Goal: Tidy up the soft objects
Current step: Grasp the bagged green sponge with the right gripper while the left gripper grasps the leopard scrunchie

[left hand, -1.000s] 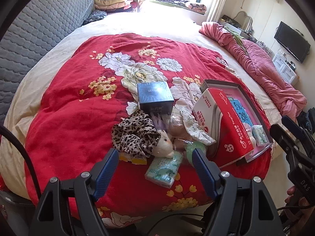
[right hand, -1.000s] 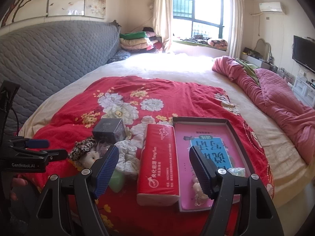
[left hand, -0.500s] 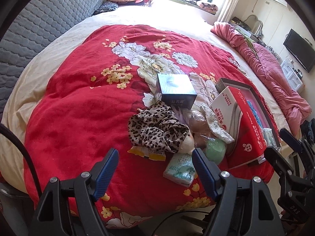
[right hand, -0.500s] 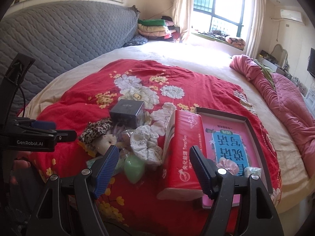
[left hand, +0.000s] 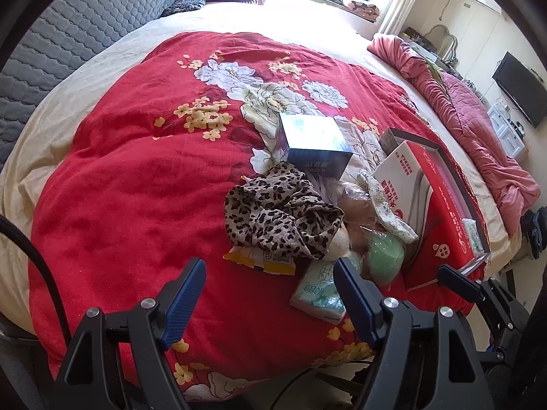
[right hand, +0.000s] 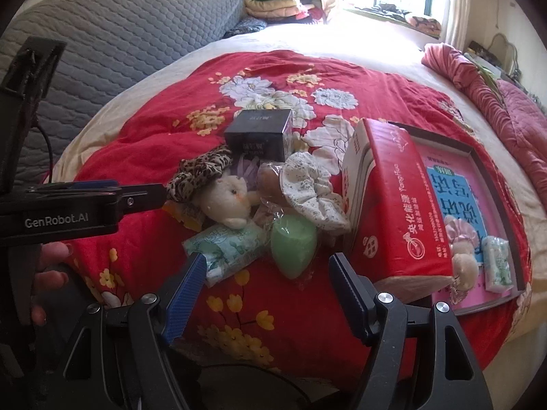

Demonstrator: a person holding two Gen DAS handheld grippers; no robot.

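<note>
Tongs first: the left gripper (left hand: 268, 294) and right gripper (right hand: 266, 288) both hang with jaws apart and empty over the near edge of the red floral blanket (left hand: 136, 205), probably lining up a pick. Just ahead of the right one lies the green egg-shaped sponge (right hand: 293, 246) beside the mint tissue packet (right hand: 227, 247), with the leopard-print scrunchie (left hand: 280, 215) and white plush toy (right hand: 229, 201) piled beyond. Off to the right, past the red tissue box (right hand: 396, 201), the pink-lined tray (right hand: 478, 177) already holds a few soft bits, so I'd guess that's where the pile goes.

We see a red blanket (left hand: 130, 184) patterned with white and yellow flowers. On it lie a leopard-print scrunchie (left hand: 277, 215) in tan and black, a cream plush toy (right hand: 229, 198), a white scrunchie (right hand: 311, 191) with tiny dark specks, a mint-green sponge (right hand: 292, 244), and a pale green tissue pack (right hand: 225, 249). The box (left hand: 314, 143) is dark blue. The tissue carton (right hand: 393, 198) is red and white. The tray (right hand: 492, 171) is pink inside. The headboard (right hand: 112, 41) is quilted grey.
</note>
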